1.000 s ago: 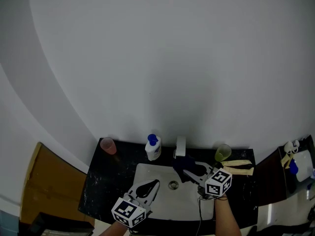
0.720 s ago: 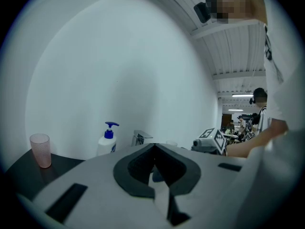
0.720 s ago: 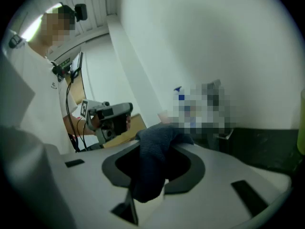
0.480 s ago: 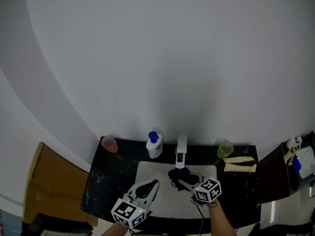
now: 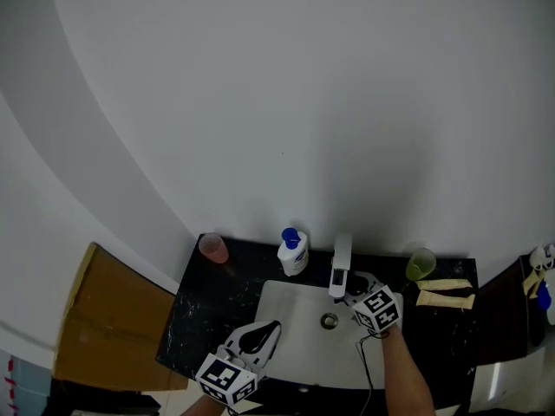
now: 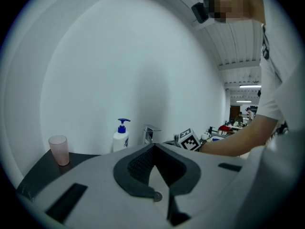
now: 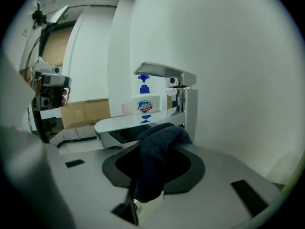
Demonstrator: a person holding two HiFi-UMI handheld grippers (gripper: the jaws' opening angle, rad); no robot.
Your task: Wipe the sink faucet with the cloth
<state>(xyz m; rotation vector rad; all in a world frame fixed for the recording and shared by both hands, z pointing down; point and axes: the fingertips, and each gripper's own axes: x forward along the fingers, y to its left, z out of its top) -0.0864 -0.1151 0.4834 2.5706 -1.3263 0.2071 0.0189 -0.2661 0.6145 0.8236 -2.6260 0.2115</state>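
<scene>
A chrome faucet (image 5: 341, 267) stands at the back of the white sink (image 5: 299, 354). My right gripper (image 5: 352, 286) is right beside the faucet's upright body, on its right. It is shut on a dark blue cloth (image 7: 159, 149) that bulges out of the jaws. In the right gripper view the cloth sits close against the flat spout (image 7: 128, 124) and the column (image 7: 190, 111). My left gripper (image 5: 274, 325) hangs over the sink's front left. Its jaws meet at the tip (image 6: 153, 147) and hold nothing.
On the black counter (image 5: 217, 302) stand a pink cup (image 5: 213, 248), a white soap bottle (image 5: 293, 251) with a blue pump, and a green cup (image 5: 421, 263). Pale yellow strips (image 5: 444, 291) lie at the right. A cardboard box (image 5: 113, 319) stands to the left.
My right gripper carried the cloth from over the basin, below the spout, back to the faucet's body on its right side. The left gripper has hardly moved.
</scene>
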